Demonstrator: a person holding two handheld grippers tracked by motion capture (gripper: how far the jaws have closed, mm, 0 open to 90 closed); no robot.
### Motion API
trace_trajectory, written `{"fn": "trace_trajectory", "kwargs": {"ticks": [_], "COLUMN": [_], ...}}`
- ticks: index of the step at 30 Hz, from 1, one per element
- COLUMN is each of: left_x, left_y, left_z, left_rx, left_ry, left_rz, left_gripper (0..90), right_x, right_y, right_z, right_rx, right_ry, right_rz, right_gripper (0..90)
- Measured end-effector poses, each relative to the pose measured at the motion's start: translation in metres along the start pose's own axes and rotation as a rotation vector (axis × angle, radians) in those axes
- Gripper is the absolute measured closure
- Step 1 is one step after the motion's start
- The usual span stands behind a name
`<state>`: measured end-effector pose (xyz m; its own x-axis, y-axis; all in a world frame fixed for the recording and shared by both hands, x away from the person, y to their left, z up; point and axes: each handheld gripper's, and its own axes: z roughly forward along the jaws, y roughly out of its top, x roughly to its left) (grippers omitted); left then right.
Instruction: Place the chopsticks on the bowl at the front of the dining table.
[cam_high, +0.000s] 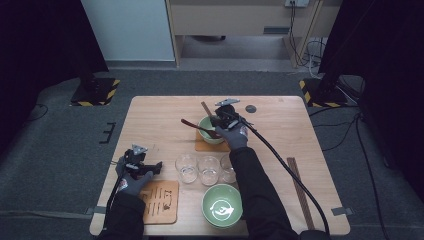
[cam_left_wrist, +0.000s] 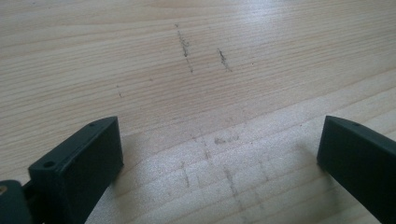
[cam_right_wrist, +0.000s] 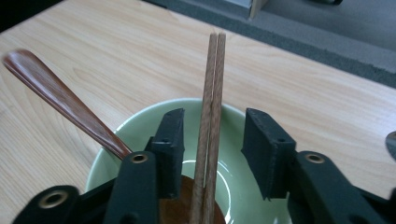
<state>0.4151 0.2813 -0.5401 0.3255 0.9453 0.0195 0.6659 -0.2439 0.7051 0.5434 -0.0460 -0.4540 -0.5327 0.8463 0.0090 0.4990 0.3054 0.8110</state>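
A pale green bowl (cam_high: 207, 125) (cam_right_wrist: 140, 114) stands on a wooden coaster (cam_high: 202, 146) at the table's far middle. A dark wooden spoon (cam_high: 192, 125) (cam_right_wrist: 60, 100) leans in it, handle to the left. A pair of brown chopsticks (cam_high: 205, 107) (cam_right_wrist: 212, 93) rests in the bowl and points away over the far rim. My right gripper (cam_high: 220, 120) (cam_right_wrist: 212, 135) hovers over the bowl, open, its jaws on either side of the chopsticks with a gap at the right jaw. My left gripper (cam_high: 155, 167) (cam_left_wrist: 219, 140) is open just above bare wood at the near left.
Three clear glasses (cam_high: 209, 170) stand in a row at the middle. A second green bowl (cam_high: 222, 205) sits near the front edge, beside a wooden mat (cam_high: 160, 202). Another pair of chopsticks (cam_high: 300, 192) lies at the right. A small grey disc (cam_high: 250, 108) lies at the far edge.
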Motion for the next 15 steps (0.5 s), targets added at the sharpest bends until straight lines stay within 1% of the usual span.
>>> {"fn": "trace_trajectory", "kwargs": {"ticks": [1,3,4,5,6,9,12,14,15], "left_x": [0.000,0.000,0.000,0.000,0.000,0.000,0.000,0.000,0.000], "left_y": [0.000,0.000,0.000,0.000,0.000,0.000,0.000,0.000,0.000], "left_z": [0.000,0.000,0.000,0.000,0.000,0.000,0.000,0.000,0.000], "left_rx": [0.000,0.000,0.000,0.000,0.000,0.000,0.000,0.000,0.000], "left_ry": [0.000,0.000,0.000,0.000,0.000,0.000,0.000,0.000,0.000], "left_rz": [0.000,0.000,0.000,0.000,0.000,0.000,0.000,0.000,0.000], "left_gripper": [0.0,0.0,0.0,0.0,0.0,0.0,0.0,0.0,0.0], "right_x": [0.000,-0.004,-0.006,-0.007,-0.009,-0.012,-0.015,-0.018,-0.019], "right_y": [0.001,0.003,0.004,0.004,0.004,0.004,0.000,-0.003,-0.005], "right_z": [-0.002,-0.011,-0.014,-0.016,-0.020,-0.029,-0.039,-0.044,-0.046], "right_rx": [-0.010,-0.049,-0.056,-0.058,-0.059,-0.068,-0.080,-0.091,-0.094], "right_ry": [0.001,0.013,0.017,0.015,0.010,0.008,0.020,0.003,0.005], "right_rz": [0.002,0.025,0.032,0.030,0.017,0.008,0.018,0.008,0.015], "right_gripper": [53.2,49.8,49.3,48.4,46.4,41.7,33.5,31.7,30.3]}}
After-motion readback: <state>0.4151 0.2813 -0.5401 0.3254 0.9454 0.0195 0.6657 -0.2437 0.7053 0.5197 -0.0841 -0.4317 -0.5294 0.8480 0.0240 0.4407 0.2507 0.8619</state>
